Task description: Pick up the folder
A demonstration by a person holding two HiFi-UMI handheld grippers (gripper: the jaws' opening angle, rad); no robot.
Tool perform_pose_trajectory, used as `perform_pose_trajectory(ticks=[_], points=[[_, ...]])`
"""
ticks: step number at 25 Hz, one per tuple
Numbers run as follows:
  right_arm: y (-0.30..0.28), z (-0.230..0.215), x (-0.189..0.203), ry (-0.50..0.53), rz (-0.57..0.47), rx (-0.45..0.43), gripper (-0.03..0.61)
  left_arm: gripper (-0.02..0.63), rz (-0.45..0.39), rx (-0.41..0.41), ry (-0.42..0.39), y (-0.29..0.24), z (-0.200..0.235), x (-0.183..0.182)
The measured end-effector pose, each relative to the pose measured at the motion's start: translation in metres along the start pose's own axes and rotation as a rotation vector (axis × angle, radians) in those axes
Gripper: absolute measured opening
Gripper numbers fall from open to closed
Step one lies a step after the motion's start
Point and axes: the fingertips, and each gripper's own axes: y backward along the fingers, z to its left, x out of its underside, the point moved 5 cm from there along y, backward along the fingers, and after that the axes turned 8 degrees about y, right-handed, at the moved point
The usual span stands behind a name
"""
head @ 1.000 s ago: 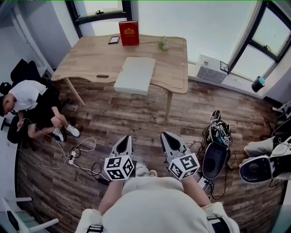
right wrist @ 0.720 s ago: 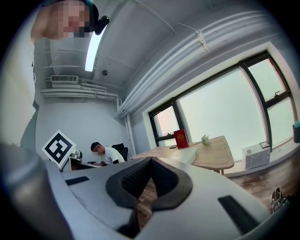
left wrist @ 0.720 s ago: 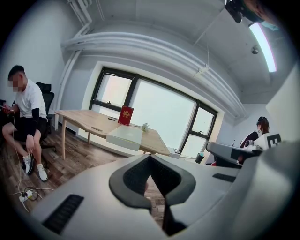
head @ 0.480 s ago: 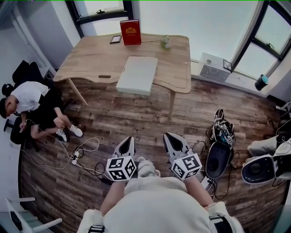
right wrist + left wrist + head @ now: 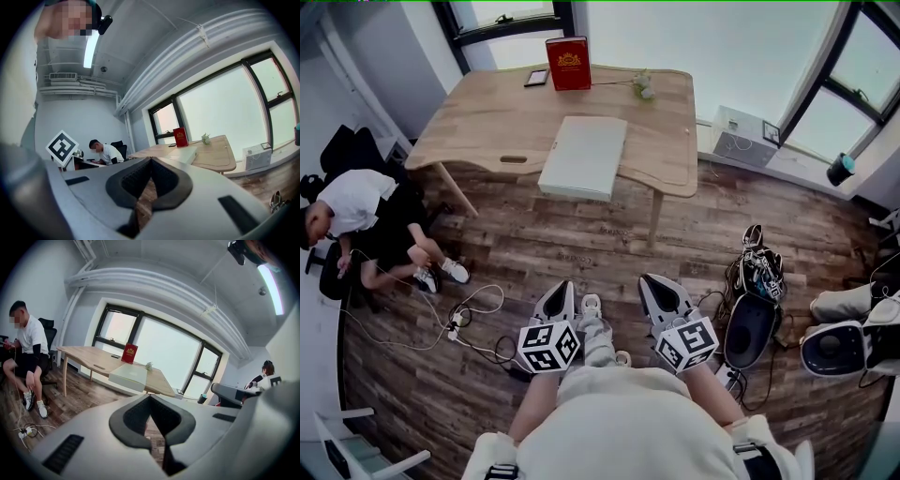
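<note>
The folder (image 5: 583, 156) is a flat white case lying on the near half of the wooden table (image 5: 487, 117), with its near edge past the table's front edge. It also shows far ahead in the left gripper view (image 5: 129, 376) and in the right gripper view (image 5: 185, 153). My left gripper (image 5: 558, 298) and right gripper (image 5: 654, 289) are held side by side over the wooden floor, well short of the table. Both point toward it. Both are shut with nothing between the jaws (image 5: 150, 397) (image 5: 151, 160).
A red book (image 5: 568, 64), a phone (image 5: 535, 78) and a small plant (image 5: 643, 86) stand at the table's far edge. A person (image 5: 356, 216) sits on the floor at the left. Cables (image 5: 459, 323) lie left of me, bags and gear (image 5: 750, 319) at the right.
Both grippers have crept forward toward the table and slightly down. A shoe now shows on the floor between them. The folder has not moved.
</note>
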Motion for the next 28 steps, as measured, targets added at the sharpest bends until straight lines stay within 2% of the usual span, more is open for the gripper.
perform_pose_trajectory(ticks=[11, 22, 28], points=[[-0.061, -0.026, -0.006, 0.011, 0.006, -0.002, 0.020, 0.020, 0.004, 0.002, 0.013, -0.055, 0.025, -0.027], [-0.143, -0.049, -0.032, 0.041, 0.019, -0.007, 0.020, 0.020, 0.011, 0.019, 0.042, -0.117, 0.057, -0.075], [-0.182, -0.059, -0.042, 0.044, 0.023, 0.016, 0.020, 0.020, 0.030, 0.046, 0.023, -0.146, 0.074, -0.098]])
